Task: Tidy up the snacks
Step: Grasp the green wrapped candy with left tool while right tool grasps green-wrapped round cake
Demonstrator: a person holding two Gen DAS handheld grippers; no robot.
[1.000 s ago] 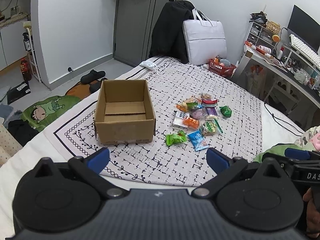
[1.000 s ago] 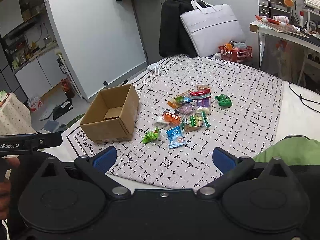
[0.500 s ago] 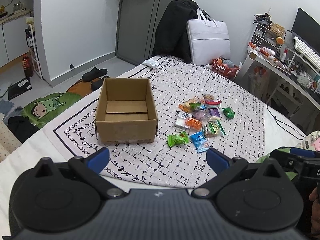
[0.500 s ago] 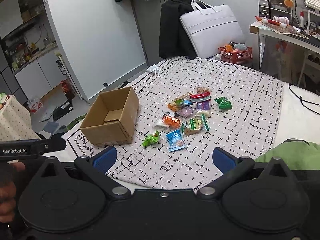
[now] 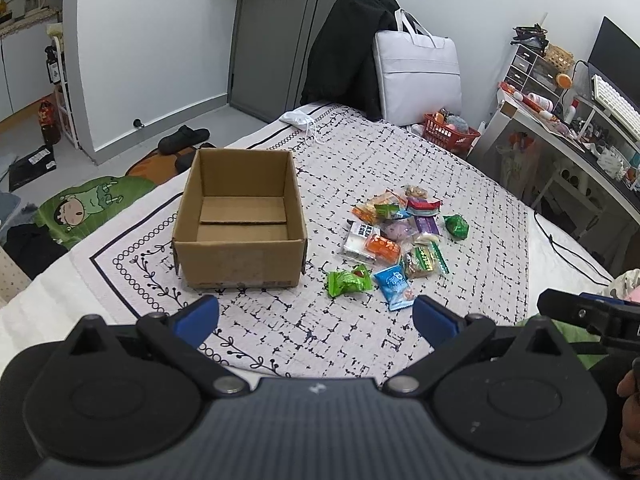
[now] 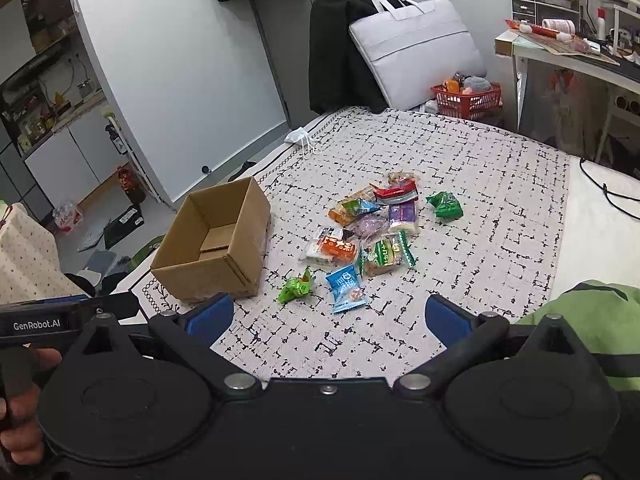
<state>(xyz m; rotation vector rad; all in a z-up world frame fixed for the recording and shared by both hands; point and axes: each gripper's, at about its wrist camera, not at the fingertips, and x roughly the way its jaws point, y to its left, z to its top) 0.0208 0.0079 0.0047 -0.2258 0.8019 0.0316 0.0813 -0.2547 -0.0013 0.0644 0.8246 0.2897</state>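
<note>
A loose heap of small snack packets [image 5: 396, 236] lies on the patterned bedspread [image 5: 360, 160], crinkly wrappers in orange, purple, red, white and green. A blue packet [image 5: 394, 285] and a bright green packet [image 5: 348, 281] sit at the heap's 6 and 7 o'clock edge; a dark green one [image 5: 456, 226] lies apart at 3 o'clock. An open cardboard box [image 5: 240, 220], nothing inside, stands at the heap's 9 o'clock. Left gripper [image 5: 316, 316] and right gripper [image 6: 328, 316] both gape wide, holding nothing.
</note>
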